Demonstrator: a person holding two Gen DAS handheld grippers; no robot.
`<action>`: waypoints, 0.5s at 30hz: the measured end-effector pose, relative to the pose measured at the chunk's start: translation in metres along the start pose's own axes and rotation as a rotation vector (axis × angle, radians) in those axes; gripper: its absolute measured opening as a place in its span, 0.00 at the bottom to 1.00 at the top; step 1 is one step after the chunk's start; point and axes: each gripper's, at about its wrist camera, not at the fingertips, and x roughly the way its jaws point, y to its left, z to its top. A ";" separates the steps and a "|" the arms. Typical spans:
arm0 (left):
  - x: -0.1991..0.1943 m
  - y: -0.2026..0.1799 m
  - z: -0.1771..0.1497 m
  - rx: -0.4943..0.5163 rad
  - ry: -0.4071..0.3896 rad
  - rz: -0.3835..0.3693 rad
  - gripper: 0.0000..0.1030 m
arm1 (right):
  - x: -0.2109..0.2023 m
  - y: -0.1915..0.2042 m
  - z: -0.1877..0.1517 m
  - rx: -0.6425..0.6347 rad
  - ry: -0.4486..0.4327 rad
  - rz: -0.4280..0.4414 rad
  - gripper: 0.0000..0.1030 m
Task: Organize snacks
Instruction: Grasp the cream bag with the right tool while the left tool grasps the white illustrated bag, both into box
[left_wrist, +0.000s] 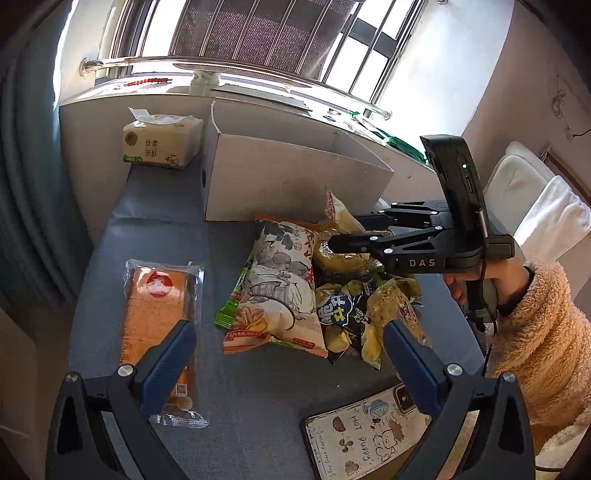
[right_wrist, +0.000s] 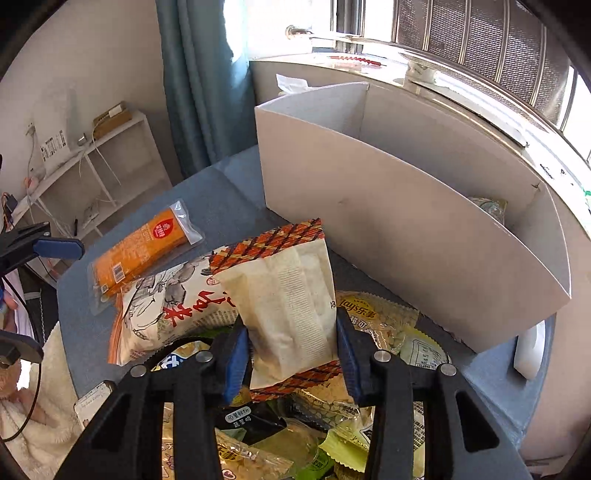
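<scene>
R gripper (right_wrist: 291, 350) has its jaws closed on a cream packet (right_wrist: 288, 314), pads pressing both side edges low down. Packet stands nearly upright between the jaws, long axis running up and away from the camera, plaid-sealed end on top, tilted a bit left. It's raised off the snack pile (right_wrist: 295, 435) below.

Key relation: the box (right_wrist: 406, 229) sits right behind and to the right of the packet, near wall just beyond the packet's top end. Box open at top, long side across the view, w/ a divider; one snack already lies in the far right compartment. So the coming move, I'd judge, is up and fwd over that near wall, then release. Packet's top end looks about level w/ the wall's rim, so it prob needs lift first or it'll catch.

L gripper (left_wrist: 288, 354) hangs w/ jaws wide open, nothing between them, over the bench (left_wrist: 155, 221), between the orange pack (left_wrist: 159, 325) and the pile. R is clearly the nearer one to the box. The phone (left_wrist: 369, 435) lies at the bench's near edge.
</scene>
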 end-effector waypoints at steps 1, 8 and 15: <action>0.004 0.000 0.003 0.004 0.009 0.003 1.00 | -0.010 -0.003 -0.001 0.030 -0.024 0.006 0.46; 0.058 -0.003 0.036 0.041 0.138 0.009 1.00 | -0.081 -0.005 -0.020 0.183 -0.202 -0.008 0.46; 0.124 0.003 0.060 0.061 0.281 0.044 0.92 | -0.125 0.011 -0.063 0.297 -0.338 0.023 0.46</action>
